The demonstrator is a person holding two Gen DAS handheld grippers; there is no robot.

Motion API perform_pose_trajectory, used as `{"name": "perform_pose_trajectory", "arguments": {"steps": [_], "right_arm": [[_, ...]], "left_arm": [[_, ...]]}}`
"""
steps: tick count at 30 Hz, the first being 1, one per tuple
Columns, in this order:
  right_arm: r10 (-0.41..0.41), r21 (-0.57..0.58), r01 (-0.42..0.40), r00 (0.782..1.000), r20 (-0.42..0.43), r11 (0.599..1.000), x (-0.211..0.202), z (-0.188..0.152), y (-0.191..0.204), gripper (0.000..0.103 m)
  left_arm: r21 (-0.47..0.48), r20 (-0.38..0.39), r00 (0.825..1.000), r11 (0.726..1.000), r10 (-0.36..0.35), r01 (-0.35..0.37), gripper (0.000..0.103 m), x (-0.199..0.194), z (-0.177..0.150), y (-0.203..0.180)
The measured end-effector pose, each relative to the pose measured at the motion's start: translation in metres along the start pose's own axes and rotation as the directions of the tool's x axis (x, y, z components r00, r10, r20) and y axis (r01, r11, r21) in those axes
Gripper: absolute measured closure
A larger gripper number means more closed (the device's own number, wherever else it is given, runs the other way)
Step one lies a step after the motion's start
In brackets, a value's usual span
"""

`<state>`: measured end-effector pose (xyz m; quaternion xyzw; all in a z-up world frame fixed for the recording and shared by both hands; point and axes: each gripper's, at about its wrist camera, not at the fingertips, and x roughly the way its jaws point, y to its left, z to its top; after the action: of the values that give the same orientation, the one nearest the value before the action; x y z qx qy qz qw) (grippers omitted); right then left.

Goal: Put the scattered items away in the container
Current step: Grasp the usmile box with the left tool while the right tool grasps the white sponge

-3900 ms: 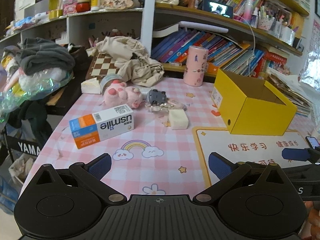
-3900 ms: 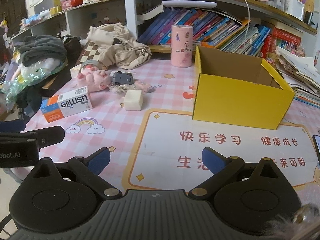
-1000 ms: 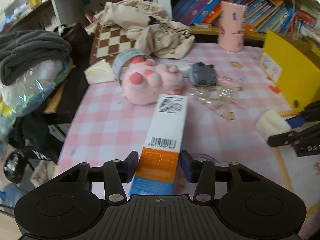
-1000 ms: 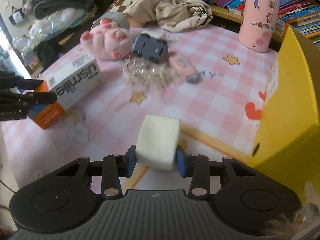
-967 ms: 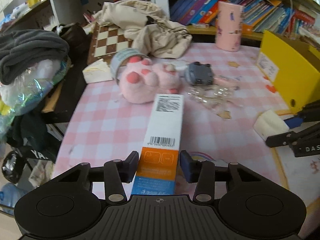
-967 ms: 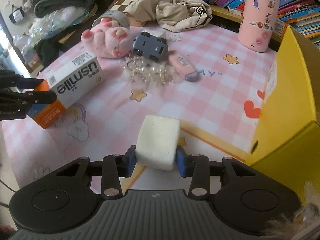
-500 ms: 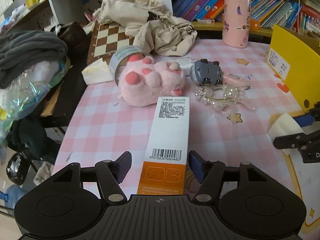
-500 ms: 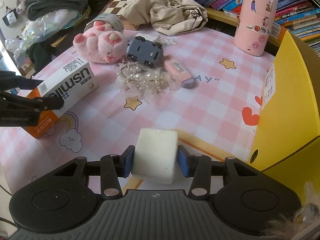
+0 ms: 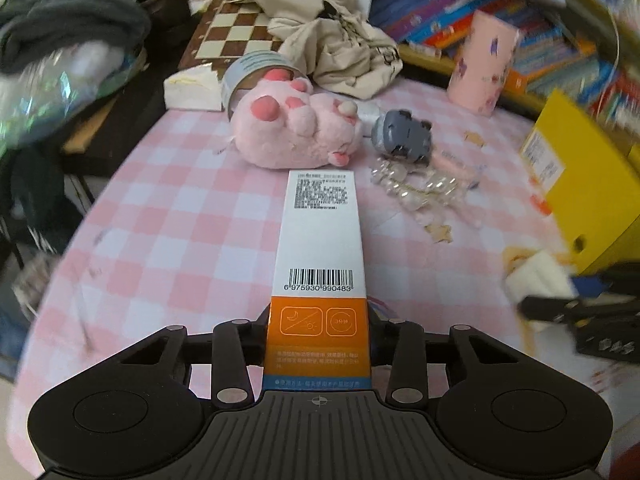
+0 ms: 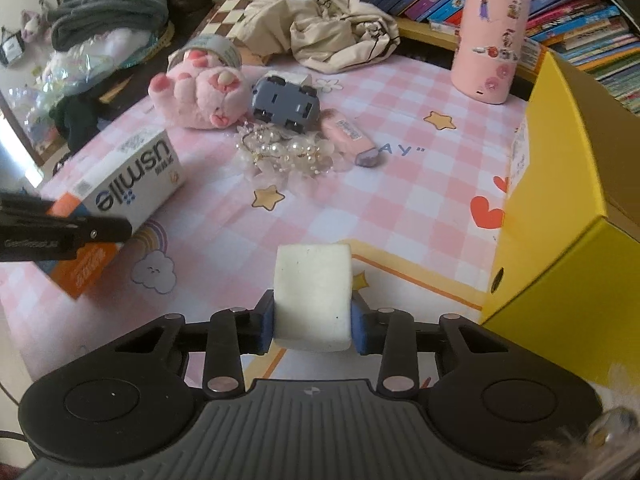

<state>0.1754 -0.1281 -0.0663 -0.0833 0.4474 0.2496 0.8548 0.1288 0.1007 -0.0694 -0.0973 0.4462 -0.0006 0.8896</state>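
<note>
Left gripper (image 9: 319,330) was clamped on the orange end of the usmile box (image 9: 322,236), jaws having just closed onto it; the box stuck out toward 12 o'clock with its far end near the pink plush (image 9: 294,130). Gripping at one end probably left the long body free to tip into the container end-first.

Right gripper (image 10: 312,322) was clamped on the white sponge block (image 10: 312,294), jaws having just squeezed in further, pads pressing both sides; a soft thing likely needs that pinch to stay put. The yellow box (image 10: 560,216), the container, stood open at 3 o'clock of that gripper, close by, so the sponge looked like the short trip.

Still loose on the pink checked tabletop (image 10: 400,184): grey toy car (image 10: 286,102), bead string (image 10: 288,154), pink eraser (image 10: 348,136), all clustered at 12 o'clock between plush and container. None of them were in the container yet; its inside could not be seen.
</note>
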Motion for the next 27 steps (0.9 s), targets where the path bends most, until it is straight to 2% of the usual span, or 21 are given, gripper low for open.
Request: {"name": "perform_pose_trajectory", "arguments": {"steps": [3,8,11,16,19,22,27], "right_arm": [[-0.001,0.030,0.000,1.000,0.019,1.000,-0.011,-0.003,0.000,0.069],[0.006,0.070,-0.009,0.999,0.039,0.997,-0.031,-0.013,0.005,0.069],[0.002,0.084,-0.006,0.999,0.039,0.996,-0.038,-0.020,0.010,0.069],[-0.009,0.093,0.004,0.998,0.058,0.996,-0.050,-0.031,0.018,0.070],[-0.020,0.099,0.014,0.998,0.062,0.995,-0.054,-0.036,0.020,0.070],[-0.036,0.110,0.030,0.998,0.051,0.993,-0.055,-0.042,0.020,0.070],[-0.041,0.120,0.036,0.998,0.042,0.992,-0.056,-0.048,0.019,0.070]], "left_arm": [[-0.037,0.022,0.999,0.998,-0.044,0.045,0.065,-0.015,-0.005,-0.003],[-0.039,0.061,0.993,0.994,-0.103,0.106,0.065,-0.036,-0.011,-0.014],[-0.028,0.079,0.990,0.993,-0.114,0.116,0.065,-0.042,-0.014,-0.017],[-0.064,0.085,0.985,0.986,-0.147,0.153,0.065,-0.048,-0.021,-0.014],[-0.026,0.082,0.986,0.989,-0.143,0.145,0.065,-0.049,-0.029,-0.017],[0.052,0.068,0.992,0.994,-0.103,0.100,0.065,-0.046,-0.036,-0.026],[0.120,-0.026,0.998,0.991,-0.058,0.060,0.064,-0.028,-0.048,-0.031]]}}
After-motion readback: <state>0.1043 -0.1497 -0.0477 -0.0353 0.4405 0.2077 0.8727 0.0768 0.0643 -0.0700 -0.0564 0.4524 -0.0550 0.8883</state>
